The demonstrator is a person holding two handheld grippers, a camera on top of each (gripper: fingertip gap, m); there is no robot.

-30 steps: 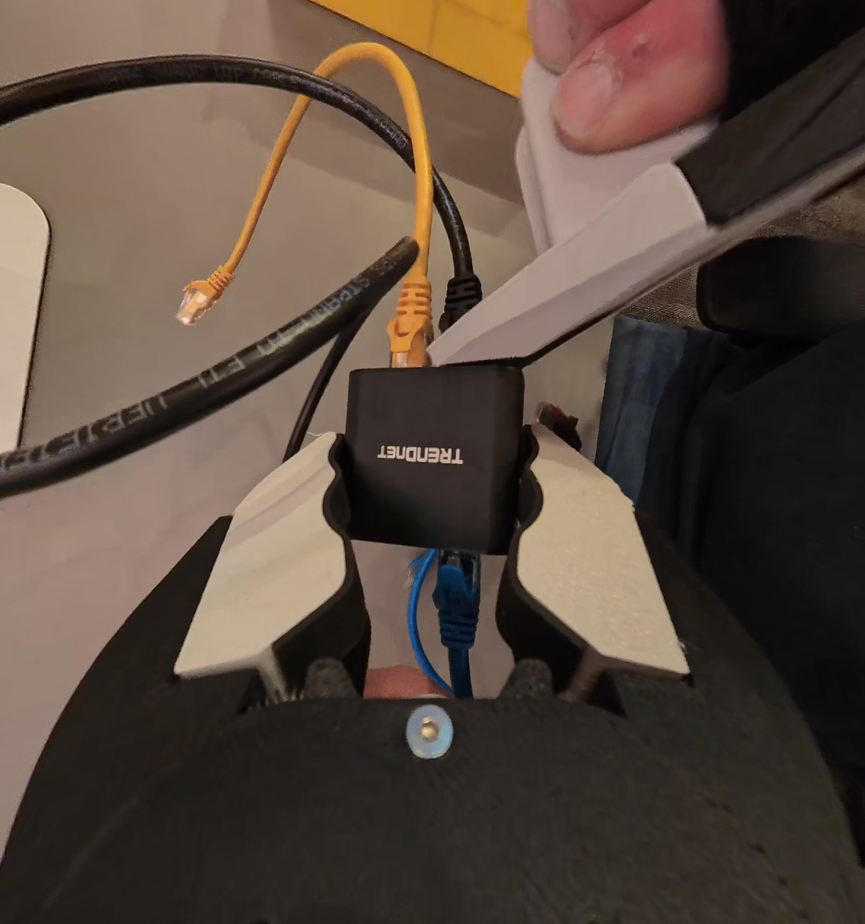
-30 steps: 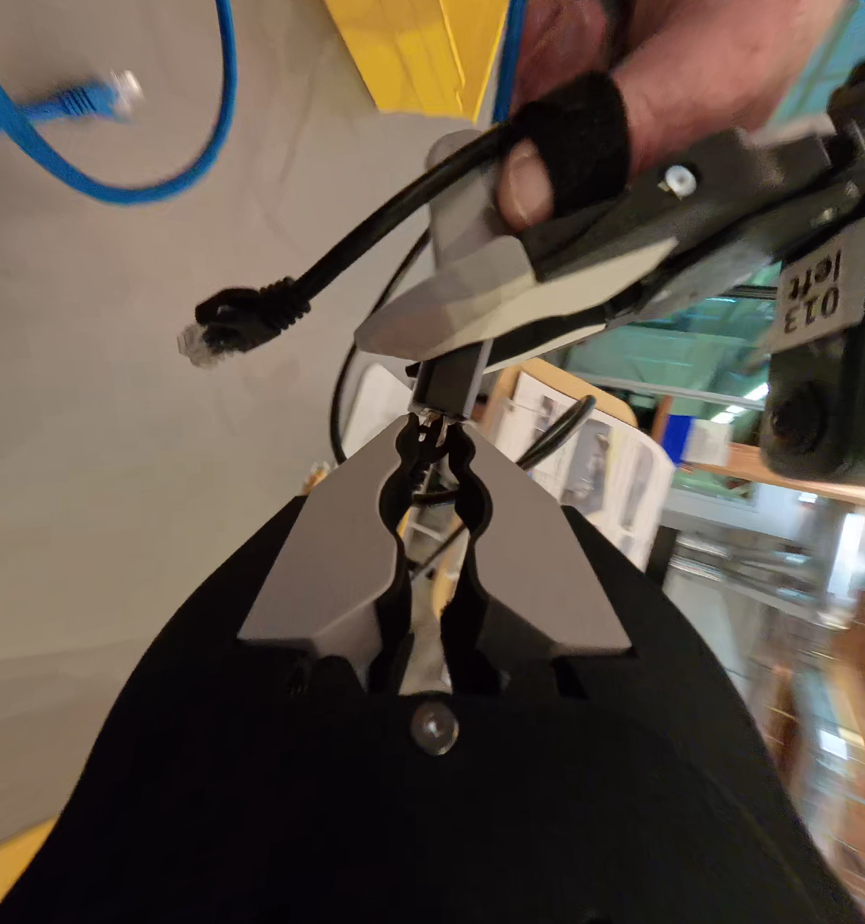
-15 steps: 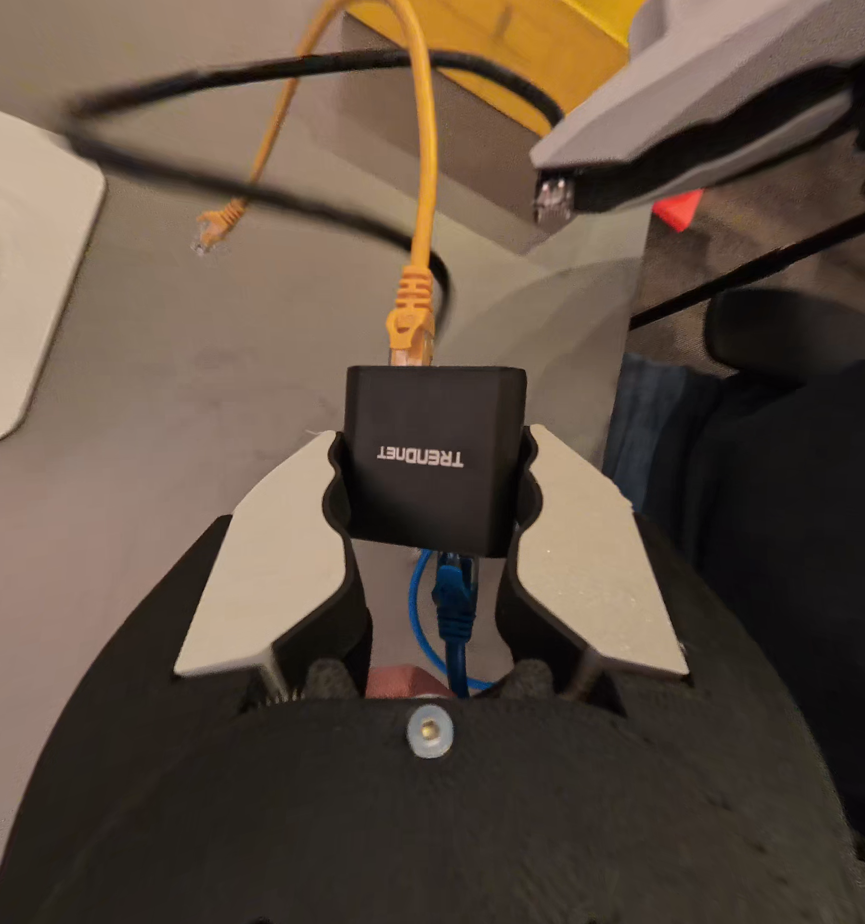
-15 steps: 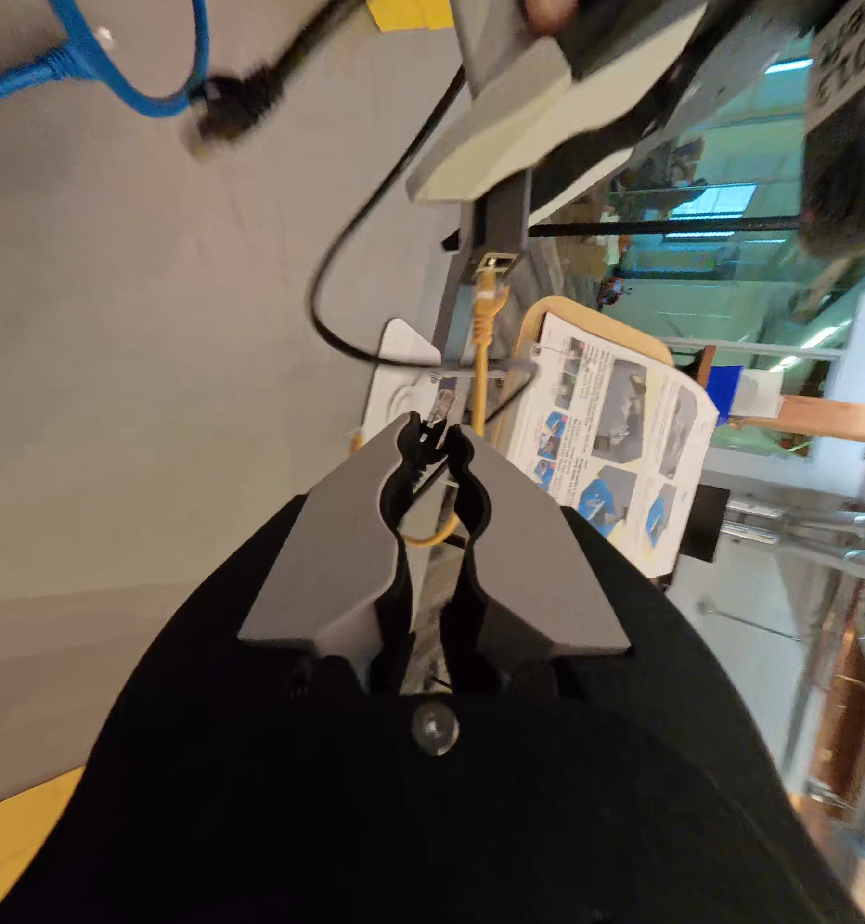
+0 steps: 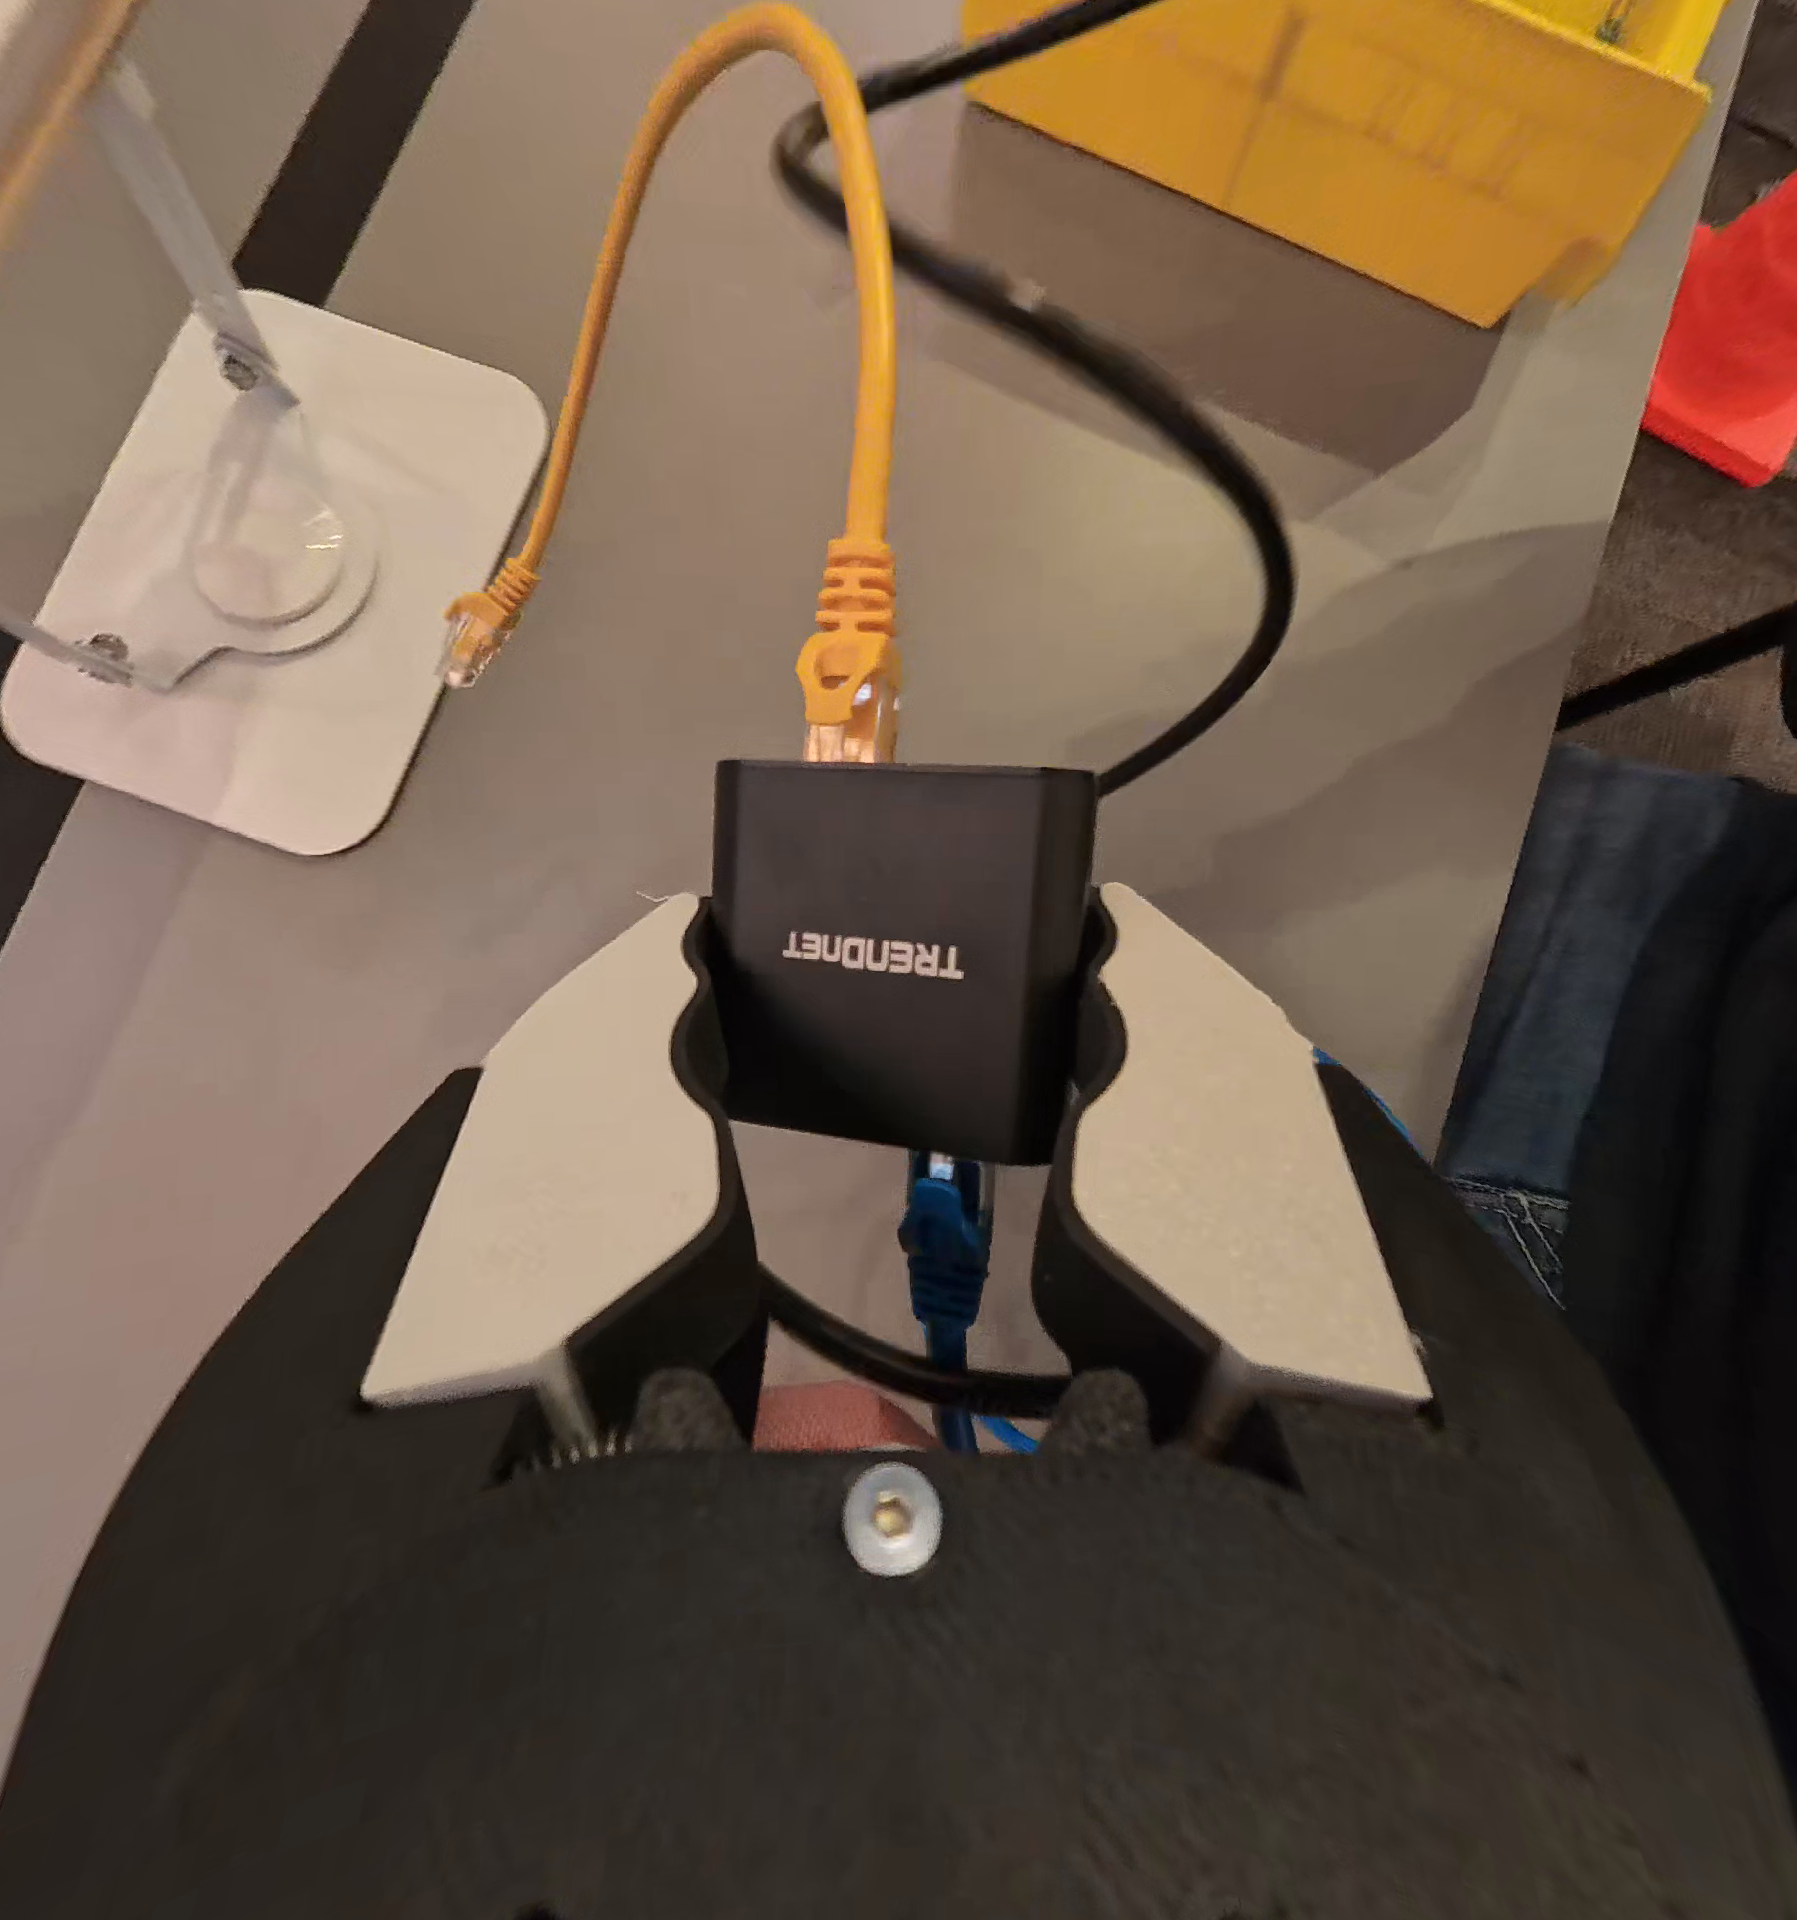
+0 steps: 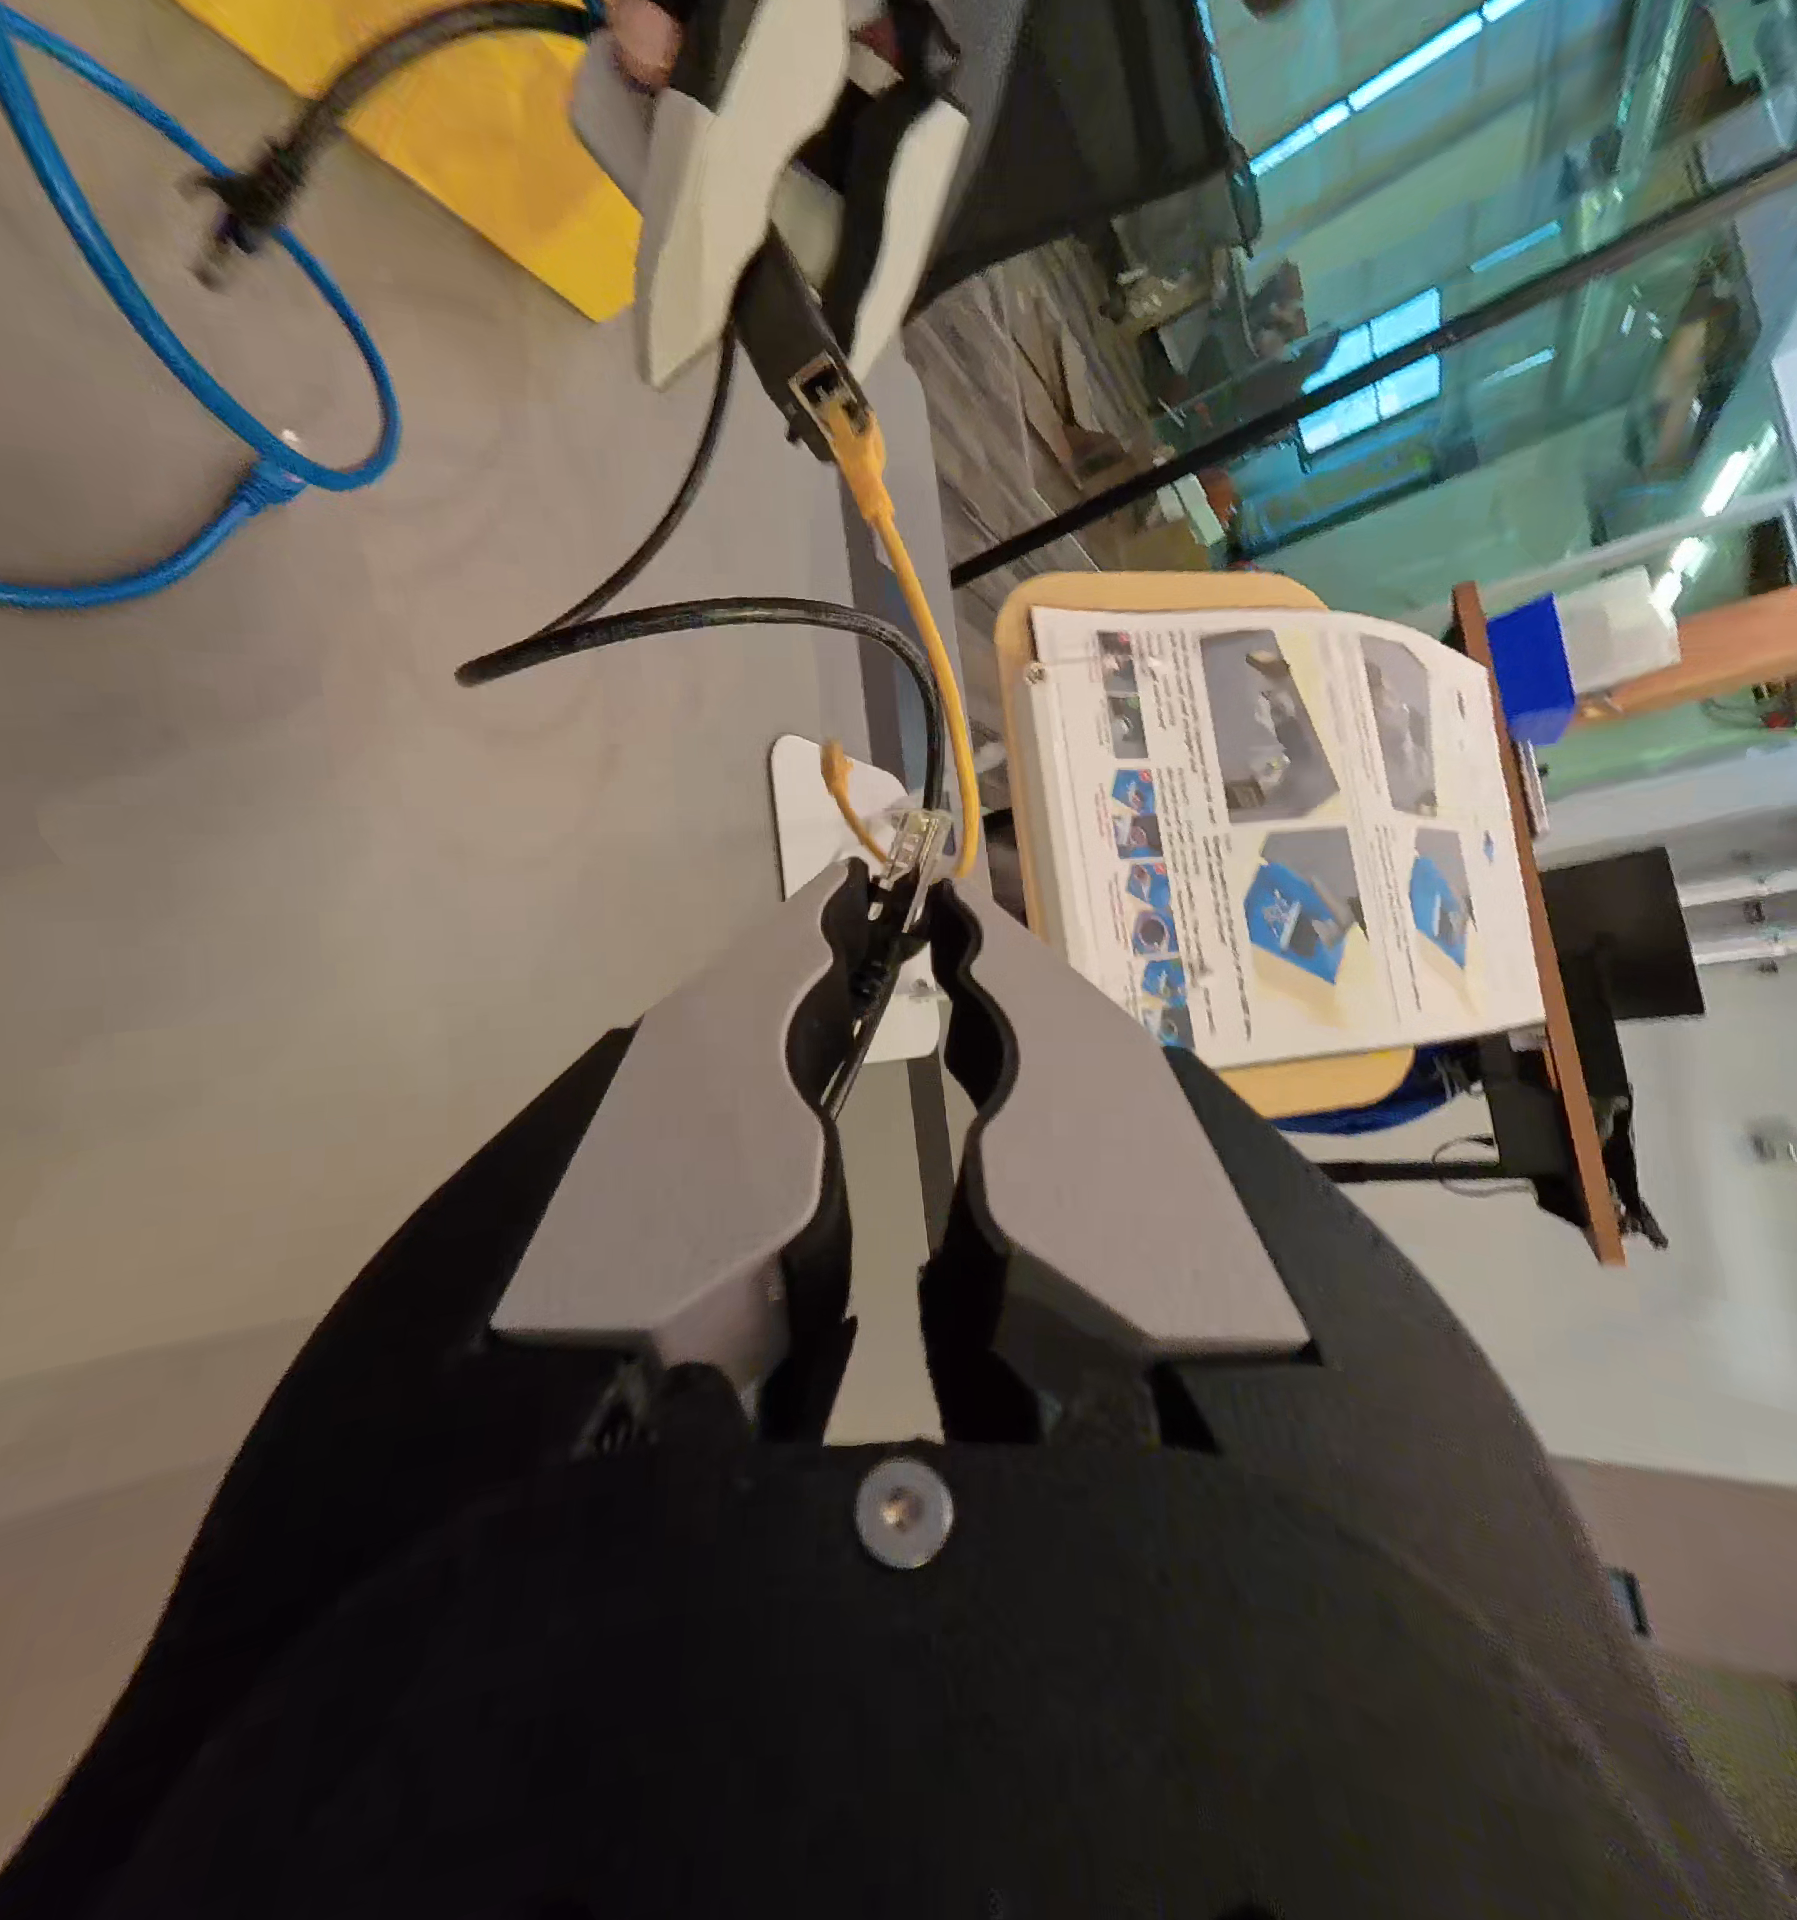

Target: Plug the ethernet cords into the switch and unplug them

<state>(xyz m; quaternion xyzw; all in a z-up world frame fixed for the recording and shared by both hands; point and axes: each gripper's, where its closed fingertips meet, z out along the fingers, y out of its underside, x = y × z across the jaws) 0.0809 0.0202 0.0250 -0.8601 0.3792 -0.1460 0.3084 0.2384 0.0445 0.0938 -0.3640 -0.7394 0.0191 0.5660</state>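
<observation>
- My left gripper [image 5: 899,1023] is clamped on the black switch [image 5: 899,956], held above the grey table [image 5: 281,1039] near its edge.
- An orange cord [image 5: 852,623] is plugged into its far side, a blue cord [image 5: 944,1247] into its near side.
- My right gripper [image 6: 889,904] is pinched on the black cord's [image 6: 665,629] clear plug [image 6: 915,842], apart from the switch.

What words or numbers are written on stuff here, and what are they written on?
I don't copy writing out; here is where it sits.
Switch, held in the left gripper: one short line of white letters, upside down.
Printed sheet on the wooden board: small text beside pictures, too small to read.
Clear plug in the right gripper: no writing shows.
</observation>
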